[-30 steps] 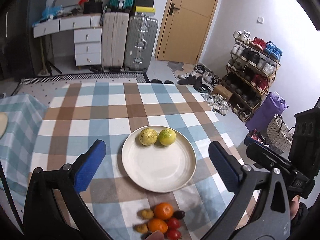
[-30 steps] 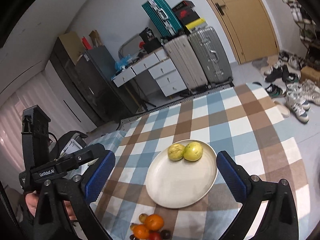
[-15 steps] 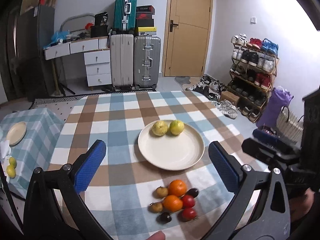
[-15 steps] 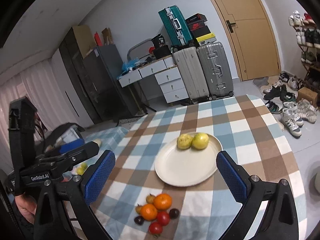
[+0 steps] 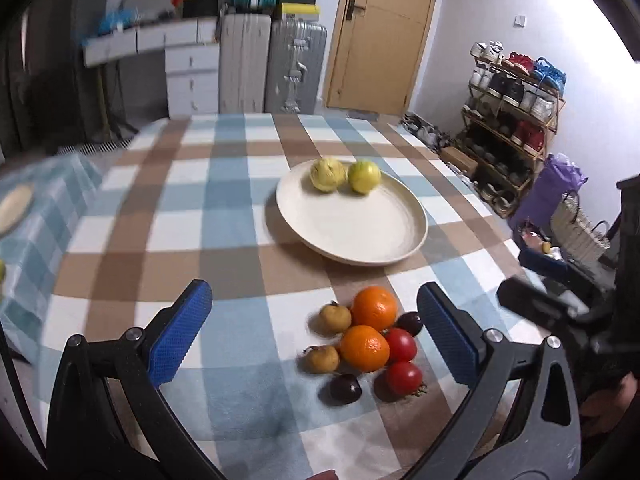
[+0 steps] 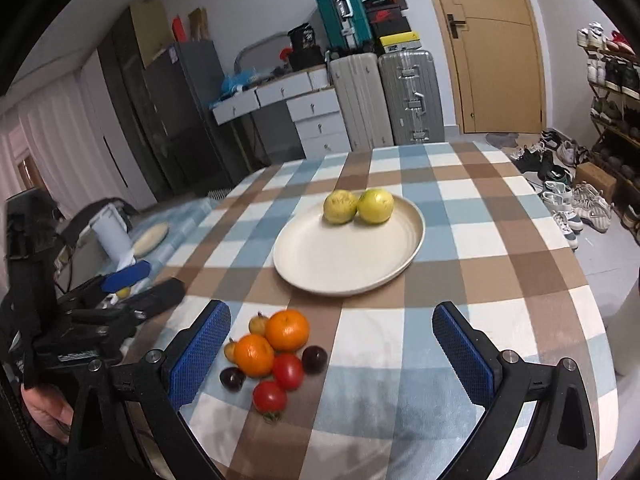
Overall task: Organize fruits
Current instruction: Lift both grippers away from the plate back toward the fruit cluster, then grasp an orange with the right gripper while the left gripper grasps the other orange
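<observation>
A cream plate [image 5: 360, 236] [image 6: 344, 264] on the checked tablecloth holds two yellow-green fruits [image 5: 328, 174] [image 6: 374, 205] at its far rim. In front of it lies a cluster: two oranges [image 5: 364, 347] [image 6: 287, 329], two red tomatoes [image 5: 404, 377] [image 6: 270, 397], two dark plums [image 5: 345, 389] [image 6: 314, 358] and two small tan fruits [image 5: 335, 318] [image 6: 258, 324]. My left gripper [image 5: 316, 336] is open and empty, low over the cluster's left side. My right gripper [image 6: 332, 354] is open and empty, with the cluster near its left finger.
The round table [image 6: 500, 248] has a blue and brown checked cloth. A lower side table [image 5: 24, 216] with a small plate stands at the left. Suitcases [image 6: 408, 96], drawers, a door and a shoe rack [image 5: 516, 120] line the room behind.
Both grippers have moved down and closer to the table. The fruit cluster now lies between the fingers of each. Both stay open. No fruit has moved.
</observation>
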Action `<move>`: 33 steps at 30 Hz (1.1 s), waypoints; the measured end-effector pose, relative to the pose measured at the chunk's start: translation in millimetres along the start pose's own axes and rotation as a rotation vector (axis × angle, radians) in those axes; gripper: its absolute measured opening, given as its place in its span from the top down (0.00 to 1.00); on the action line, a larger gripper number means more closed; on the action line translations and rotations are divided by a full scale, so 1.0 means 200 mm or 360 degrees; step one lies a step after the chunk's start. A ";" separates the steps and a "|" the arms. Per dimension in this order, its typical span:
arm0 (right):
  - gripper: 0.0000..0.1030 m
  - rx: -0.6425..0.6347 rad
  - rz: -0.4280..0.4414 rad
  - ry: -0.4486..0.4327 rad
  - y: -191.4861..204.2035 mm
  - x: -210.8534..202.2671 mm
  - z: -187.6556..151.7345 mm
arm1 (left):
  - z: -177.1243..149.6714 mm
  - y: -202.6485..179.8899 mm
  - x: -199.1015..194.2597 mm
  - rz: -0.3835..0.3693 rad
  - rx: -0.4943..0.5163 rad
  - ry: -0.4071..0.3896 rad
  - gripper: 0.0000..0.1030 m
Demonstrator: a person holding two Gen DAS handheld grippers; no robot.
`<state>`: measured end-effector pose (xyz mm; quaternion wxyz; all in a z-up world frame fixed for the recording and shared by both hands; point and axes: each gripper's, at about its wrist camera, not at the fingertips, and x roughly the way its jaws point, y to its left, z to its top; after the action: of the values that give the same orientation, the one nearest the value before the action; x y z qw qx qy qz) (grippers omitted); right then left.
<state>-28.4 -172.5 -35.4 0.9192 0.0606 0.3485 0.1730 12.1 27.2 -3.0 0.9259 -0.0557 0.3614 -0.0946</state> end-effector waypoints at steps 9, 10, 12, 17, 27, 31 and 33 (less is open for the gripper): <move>0.00 0.0006 0.0039 0.0112 0.03 0.11 -0.02 | -0.01 0.15 0.02 0.0046 -0.0288 0.0093 0.01; 0.00 0.0025 0.0043 0.0139 0.02 0.14 -0.03 | 0.00 0.16 0.03 0.0036 -0.0312 0.0100 0.01; 0.00 0.0047 0.0050 0.0169 0.01 0.17 -0.03 | 0.01 0.18 0.02 0.0068 -0.0323 0.0083 0.01; 0.00 0.0049 0.0077 0.0240 0.01 0.27 -0.02 | 0.01 0.20 -0.01 0.0069 -0.0327 0.0102 0.01; 0.01 -0.0089 0.0233 0.0381 0.09 0.47 0.00 | 0.03 0.23 -0.05 -0.0023 -0.0375 0.0128 0.01; 0.12 -0.0118 0.0246 0.0426 0.10 0.54 -0.02 | 0.04 0.22 -0.07 -0.0033 -0.0366 0.0106 0.01; 0.18 -0.0120 0.0269 0.0450 0.10 0.56 -0.02 | 0.04 0.22 -0.08 -0.0034 -0.0363 0.0101 0.01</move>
<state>41.4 -112.5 -104.0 0.8448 0.0304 0.4613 0.2695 11.9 72.9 4.6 0.9007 -0.1613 0.3983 -0.0643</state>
